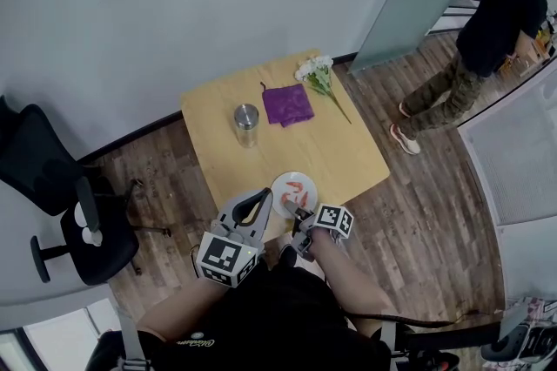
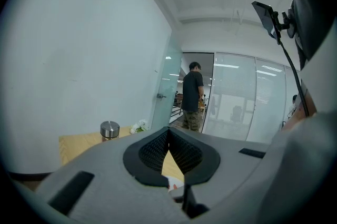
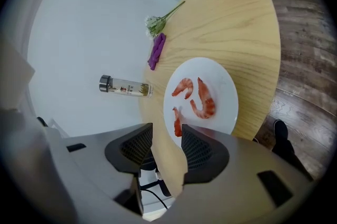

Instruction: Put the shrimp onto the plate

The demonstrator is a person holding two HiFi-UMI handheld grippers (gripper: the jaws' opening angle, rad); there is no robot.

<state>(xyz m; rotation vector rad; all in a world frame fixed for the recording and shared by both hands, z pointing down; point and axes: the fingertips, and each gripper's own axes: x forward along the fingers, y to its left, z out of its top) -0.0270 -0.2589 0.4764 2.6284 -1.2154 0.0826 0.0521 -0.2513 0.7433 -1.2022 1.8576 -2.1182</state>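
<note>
Three shrimp (image 3: 204, 102) lie on the white plate (image 3: 227, 86), which sits near the front edge of the wooden bench (image 3: 237, 23). The right hand-held gripper (image 3: 167, 131) hovers over the plate's near rim with its jaws spread. The smallest shrimp (image 3: 177, 122) lies on the plate just beyond the gap, not gripped. The left hand-held gripper (image 2: 168, 132) is raised beside it, jaw tips pressed together on nothing. Farther back on the bench are a bottle (image 1: 246, 124), a purple cloth (image 1: 287, 104) and white flowers (image 1: 318, 73).
</note>
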